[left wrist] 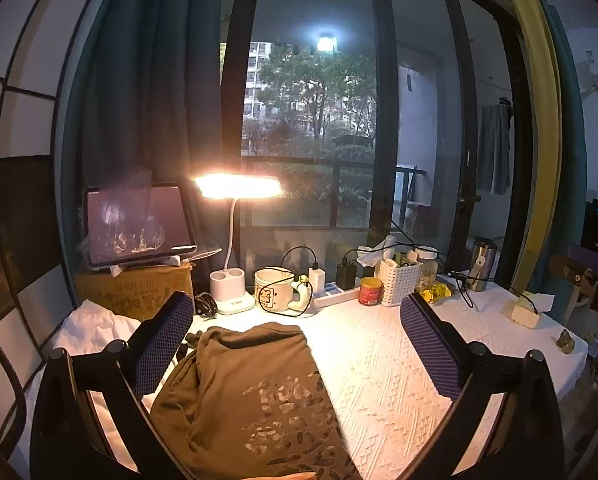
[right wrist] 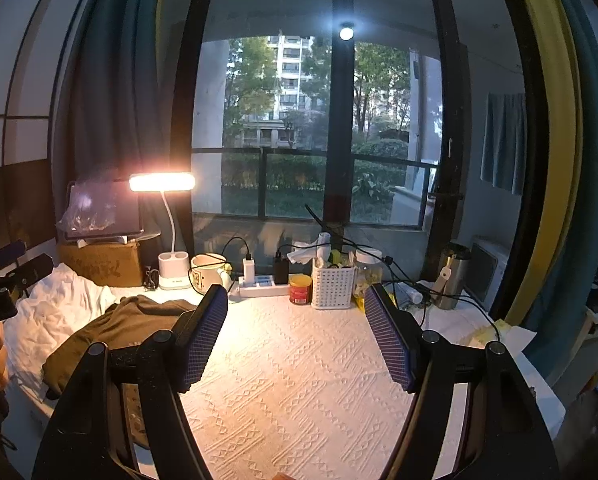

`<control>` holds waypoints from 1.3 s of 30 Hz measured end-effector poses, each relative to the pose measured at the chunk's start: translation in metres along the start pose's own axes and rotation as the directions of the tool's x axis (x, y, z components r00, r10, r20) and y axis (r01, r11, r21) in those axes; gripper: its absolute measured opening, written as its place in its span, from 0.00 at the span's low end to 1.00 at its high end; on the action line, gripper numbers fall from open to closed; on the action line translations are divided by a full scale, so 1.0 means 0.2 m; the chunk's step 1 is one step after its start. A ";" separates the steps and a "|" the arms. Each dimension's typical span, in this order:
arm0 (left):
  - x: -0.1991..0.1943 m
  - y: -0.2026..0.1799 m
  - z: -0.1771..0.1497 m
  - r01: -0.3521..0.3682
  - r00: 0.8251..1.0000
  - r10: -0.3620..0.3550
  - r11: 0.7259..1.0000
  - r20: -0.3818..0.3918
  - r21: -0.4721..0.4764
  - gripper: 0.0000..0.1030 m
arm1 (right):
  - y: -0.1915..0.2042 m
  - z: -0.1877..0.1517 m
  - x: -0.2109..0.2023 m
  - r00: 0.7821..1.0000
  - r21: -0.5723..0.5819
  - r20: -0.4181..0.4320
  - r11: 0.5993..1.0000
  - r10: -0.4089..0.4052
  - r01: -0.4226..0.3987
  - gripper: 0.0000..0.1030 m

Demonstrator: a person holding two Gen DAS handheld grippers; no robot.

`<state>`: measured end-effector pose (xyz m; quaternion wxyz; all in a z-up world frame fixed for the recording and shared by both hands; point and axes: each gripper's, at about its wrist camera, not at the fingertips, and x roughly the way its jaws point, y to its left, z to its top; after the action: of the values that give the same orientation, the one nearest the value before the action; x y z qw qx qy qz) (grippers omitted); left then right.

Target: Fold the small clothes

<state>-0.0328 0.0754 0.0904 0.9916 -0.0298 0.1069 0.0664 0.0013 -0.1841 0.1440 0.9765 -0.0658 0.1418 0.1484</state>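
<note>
An olive-brown garment [left wrist: 251, 396] with a pale print lies rumpled on the white textured tablecloth [left wrist: 379, 364], below and between the fingers of my left gripper [left wrist: 299, 344], which is open and empty above it. A white garment [left wrist: 95, 330] lies crumpled at the table's left. In the right wrist view the olive garment [right wrist: 111, 336] and the white garment [right wrist: 51, 312] lie to the left of my right gripper [right wrist: 295, 336], which is open and empty over bare tablecloth [right wrist: 299, 380].
Along the back edge stand a lit desk lamp [left wrist: 237, 188], a mug [left wrist: 273, 288], a power strip with chargers [left wrist: 331, 290], a red can [left wrist: 370, 291], a white basket [left wrist: 399, 286], a steel flask [left wrist: 482, 264], and a tablet on a cardboard box [left wrist: 135, 288].
</note>
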 end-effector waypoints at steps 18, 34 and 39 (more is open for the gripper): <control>-0.01 0.02 -0.01 -0.009 1.000 0.009 1.000 -0.001 -0.011 0.99 | 0.02 -0.01 0.00 1.000 -0.011 -0.005 1.000 0.003 -0.003 0.72; -0.01 0.02 -0.01 -0.012 1.000 0.012 1.000 0.001 -0.015 0.99 | 0.01 -0.02 0.01 1.000 -0.012 -0.015 1.000 0.003 -0.003 0.72; -0.01 0.02 -0.01 -0.012 1.000 0.012 1.000 0.001 -0.015 0.99 | 0.00 -0.02 0.01 1.000 -0.010 -0.015 1.000 0.003 -0.003 0.72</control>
<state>-0.0360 0.0797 0.0889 0.9910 -0.0363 0.1062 0.0734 0.0022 -0.1833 0.1384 0.9749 -0.0717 0.1482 0.1500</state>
